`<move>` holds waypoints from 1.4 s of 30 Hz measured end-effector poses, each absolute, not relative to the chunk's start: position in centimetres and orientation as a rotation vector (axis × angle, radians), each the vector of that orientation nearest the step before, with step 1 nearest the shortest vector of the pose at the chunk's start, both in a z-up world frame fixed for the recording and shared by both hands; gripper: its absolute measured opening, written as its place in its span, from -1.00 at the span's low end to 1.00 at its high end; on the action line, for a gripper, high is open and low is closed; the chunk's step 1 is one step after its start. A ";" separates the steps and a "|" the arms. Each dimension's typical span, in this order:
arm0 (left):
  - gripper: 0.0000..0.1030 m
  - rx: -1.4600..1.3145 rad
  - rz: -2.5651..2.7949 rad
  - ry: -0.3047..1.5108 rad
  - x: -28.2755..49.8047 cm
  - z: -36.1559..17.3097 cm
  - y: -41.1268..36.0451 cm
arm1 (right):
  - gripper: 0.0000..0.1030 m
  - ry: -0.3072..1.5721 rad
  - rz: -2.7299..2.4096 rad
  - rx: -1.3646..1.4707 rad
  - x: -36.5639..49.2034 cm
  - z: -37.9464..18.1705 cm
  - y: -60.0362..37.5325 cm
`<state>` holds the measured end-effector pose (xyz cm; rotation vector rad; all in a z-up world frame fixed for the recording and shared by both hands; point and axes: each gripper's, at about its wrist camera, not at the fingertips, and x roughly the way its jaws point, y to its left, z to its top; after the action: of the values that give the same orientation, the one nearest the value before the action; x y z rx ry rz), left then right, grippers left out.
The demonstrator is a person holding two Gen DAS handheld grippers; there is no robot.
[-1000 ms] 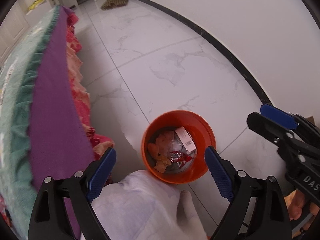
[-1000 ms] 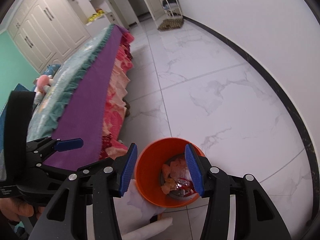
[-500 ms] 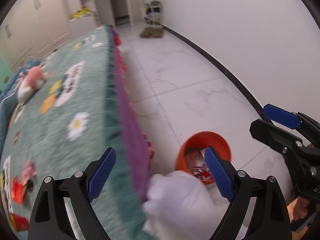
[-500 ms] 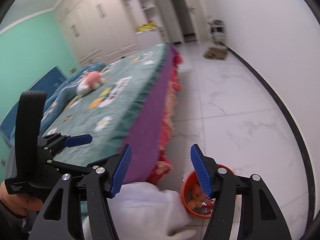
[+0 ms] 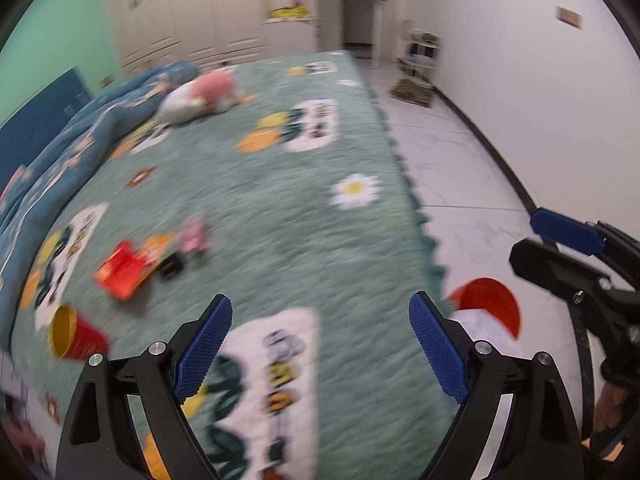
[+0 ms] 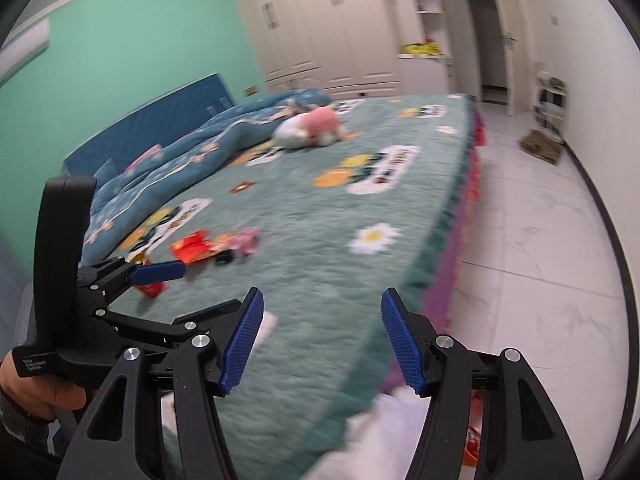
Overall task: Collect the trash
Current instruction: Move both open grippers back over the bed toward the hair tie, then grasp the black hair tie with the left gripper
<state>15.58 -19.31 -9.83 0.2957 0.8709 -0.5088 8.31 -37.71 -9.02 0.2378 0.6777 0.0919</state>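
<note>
Both grippers up; wrappers (image 5: 132,266) beyond fingers (image 5: 204,346).

Motion blur smears the wrappers (image 5: 132,268); the bed (image 5: 280,220) half hides the orange bin (image 5: 490,300).

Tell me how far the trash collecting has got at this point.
Partly done, at best: the orange bin stands on the floor beside the bed, its contents hidden here. Nothing is in hand; the left claw and right claw are both open and empty above the bedspread. Left to collect: the red wrapper, the small pink and dark bits beside it, and a red cup lying on its side.
</note>
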 end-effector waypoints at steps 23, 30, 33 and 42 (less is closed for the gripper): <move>0.73 0.026 -0.357 1.015 25.4 -14.4 -7.7 | 0.20 0.786 0.267 0.116 23.3 -12.2 -25.7; 0.73 0.006 -0.404 1.070 30.4 -17.4 -8.8 | 0.20 0.812 0.271 0.133 27.7 -14.1 -26.6; 0.73 0.016 -0.402 1.090 32.2 -18.8 -9.1 | 0.20 0.828 0.267 0.150 28.8 -15.0 -27.3; 0.52 0.080 -0.375 1.129 35.5 -21.9 -9.1 | 0.20 0.871 0.278 0.170 31.5 -17.8 -27.5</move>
<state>35.52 -9.06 -21.87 0.0802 1.1287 -0.3747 31.52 -27.47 -17.76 0.1696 0.8714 0.2775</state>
